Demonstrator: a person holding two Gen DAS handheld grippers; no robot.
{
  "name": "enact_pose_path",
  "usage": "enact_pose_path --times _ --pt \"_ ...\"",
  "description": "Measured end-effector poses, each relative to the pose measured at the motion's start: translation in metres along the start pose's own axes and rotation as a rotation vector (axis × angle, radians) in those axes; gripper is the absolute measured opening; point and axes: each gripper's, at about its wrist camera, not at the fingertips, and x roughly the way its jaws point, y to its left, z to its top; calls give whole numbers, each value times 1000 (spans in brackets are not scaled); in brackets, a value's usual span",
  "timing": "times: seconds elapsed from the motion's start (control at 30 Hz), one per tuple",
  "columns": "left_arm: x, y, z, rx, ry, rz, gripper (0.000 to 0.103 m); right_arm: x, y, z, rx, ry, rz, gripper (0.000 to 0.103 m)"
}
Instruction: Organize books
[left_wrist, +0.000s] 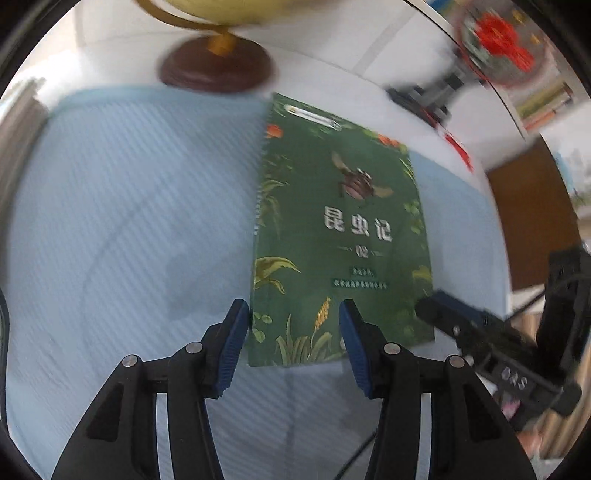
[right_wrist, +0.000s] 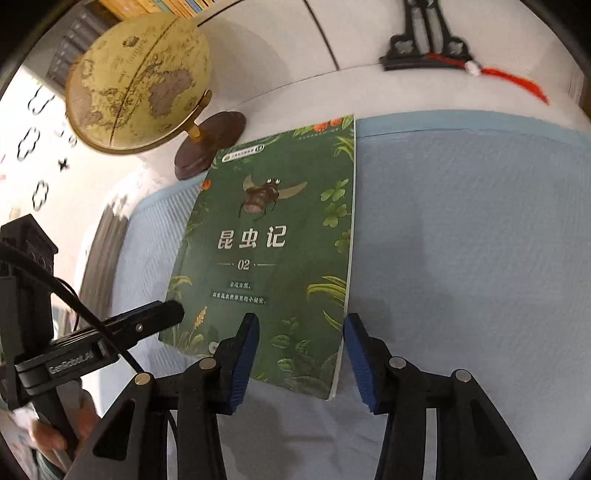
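Green book (right_wrist: 273, 254) lies flat, cover up, on the pale blue mat (right_wrist: 461, 236) that covers the white table (right_wrist: 295, 92). Cover shows a beetle, leaves, white Chinese title and "02". The book's far end reaches the mat's far edge, its top corner poking just past it toward the globe's base. The near end sits well inside the mat.

Left gripper (left_wrist: 293, 314) hangs over the book's near left corner. Its jaws are spread, one blue pad just off the book's left edge over the mat, the other over the cover. Nothing is pinched. Contact with the cover cannot be told from the blur.

Right gripper (right_wrist: 301, 328) hangs over the book's near right corner. Jaws are apart, one pad over the cover, the other just past the right edge over the mat. No grip on the book.

In each wrist view the other gripper shows at the side, its tip near the book's opposite near corner.

Globe (right_wrist: 136, 81) on a dark round base stands on the table just beyond the mat's far edge, near the book's far left corner. Black stand (right_wrist: 424, 48) with a red tassel (right_wrist: 517, 83) is at the table's back, far right. Part of a hand (right_wrist: 48, 439) shows low left in the right wrist view.
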Motion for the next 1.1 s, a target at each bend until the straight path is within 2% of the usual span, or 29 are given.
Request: enact_pose_path --times 0.2,0.43,0.53,0.67,0.77,0.87,0.93,1.1 --pt "25 -85 -70 110 71 -18 47 -53 -71 -42 -12 39 -84 48" --pt "42 -163 -140 111 170 -164 47 -122 -153 -96 57 23 -133 51" --pt "47 -191 -163 130 182 -164 47 -140 -183 -117 83 42 -135 54" --pt "41 -201 -163 117 149 -124 47 -148 -207 -138 140 87 -89 53" --pt "32 -191 -163 60 115 -74 47 -151 -221 -154 180 102 -60 53" --pt "32 -178 -159 4 122 -86 47 -148 -208 -154 163 73 -100 51" --pt "38 -177 -161 -8 140 -73 47 -152 -200 -155 135 46 -165 49" --pt "52 -195 -163 26 143 -49 47 -155 -191 -168 48 39 -261 49"
